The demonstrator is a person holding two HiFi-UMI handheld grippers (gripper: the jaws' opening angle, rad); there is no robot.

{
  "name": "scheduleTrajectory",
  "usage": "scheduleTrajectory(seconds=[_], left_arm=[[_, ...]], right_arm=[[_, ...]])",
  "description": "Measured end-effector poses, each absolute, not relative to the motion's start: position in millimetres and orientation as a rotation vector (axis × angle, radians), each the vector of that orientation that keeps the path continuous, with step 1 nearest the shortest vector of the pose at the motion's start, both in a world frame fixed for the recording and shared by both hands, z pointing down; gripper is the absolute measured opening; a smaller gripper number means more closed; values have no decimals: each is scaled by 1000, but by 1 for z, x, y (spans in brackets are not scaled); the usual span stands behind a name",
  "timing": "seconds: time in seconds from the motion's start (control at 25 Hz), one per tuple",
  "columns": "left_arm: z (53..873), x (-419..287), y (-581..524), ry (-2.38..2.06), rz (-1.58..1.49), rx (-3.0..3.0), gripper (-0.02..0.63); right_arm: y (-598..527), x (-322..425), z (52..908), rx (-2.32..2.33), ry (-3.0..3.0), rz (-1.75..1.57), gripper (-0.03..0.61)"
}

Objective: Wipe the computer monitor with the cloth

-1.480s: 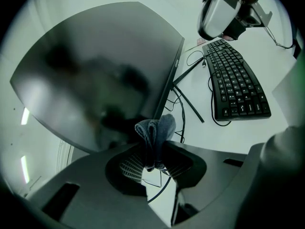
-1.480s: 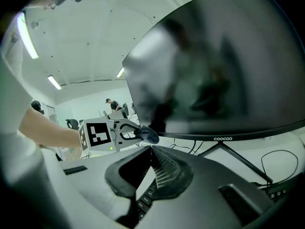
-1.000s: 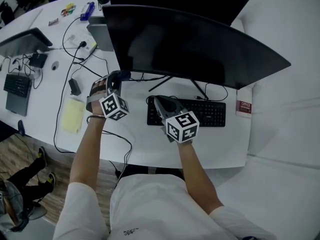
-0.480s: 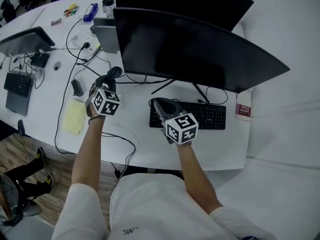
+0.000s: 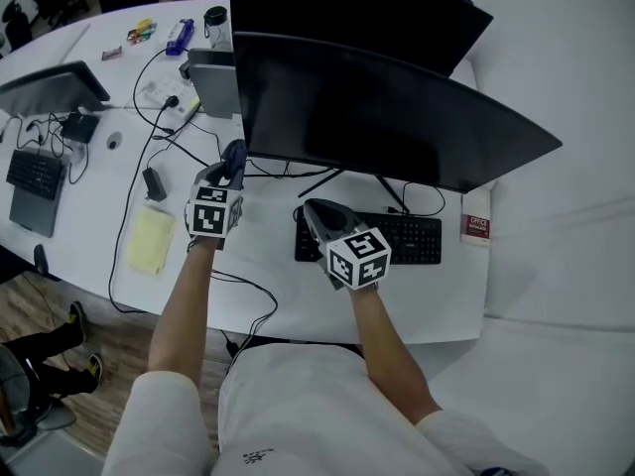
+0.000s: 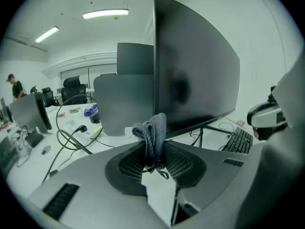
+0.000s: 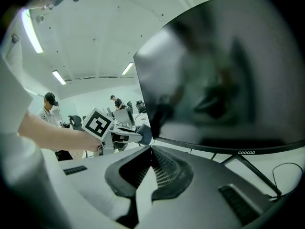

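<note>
A wide curved black monitor (image 5: 397, 117) stands on the white desk (image 5: 268, 291); its dark screen also fills the left gripper view (image 6: 195, 75) and the right gripper view (image 7: 224, 85). My left gripper (image 5: 230, 167) is shut on a bunched grey-blue cloth (image 6: 153, 137), held just off the screen's lower left corner. The same cloth (image 7: 143, 133) shows beside that corner in the right gripper view. My right gripper (image 5: 316, 209) hovers over the keyboard's left end, jaws closed together with nothing between them (image 7: 151, 152).
A black keyboard (image 5: 407, 238) lies under the monitor, its stand legs (image 5: 332, 175) behind it. Left of my left arm are a yellow notepad (image 5: 149, 238), cables (image 5: 149, 117), a power adapter (image 5: 154, 183) and a second keyboard (image 5: 32, 175). People sit in the background office (image 7: 50, 106).
My left gripper has carried the cloth up and rightward, from beside the desk cables to the monitor's lower left corner. The right gripper stays over the keyboard.
</note>
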State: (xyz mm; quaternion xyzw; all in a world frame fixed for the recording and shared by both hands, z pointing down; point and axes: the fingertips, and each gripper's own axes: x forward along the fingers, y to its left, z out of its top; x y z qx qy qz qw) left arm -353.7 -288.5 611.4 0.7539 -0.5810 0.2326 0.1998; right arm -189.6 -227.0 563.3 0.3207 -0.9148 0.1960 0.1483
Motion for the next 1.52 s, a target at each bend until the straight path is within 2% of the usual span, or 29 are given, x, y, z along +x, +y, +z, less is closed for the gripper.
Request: scheduleTrajectory(seconds=[0.36,1.52], left_arm=[[590,-354,-300,-1593,526,2143,106],[386,-360,-328,-1802,488,2436,106]], right_arm=[[-235,-190,549,926,-2646,521,20],[-236,-221,463,909,-2813,386,20]])
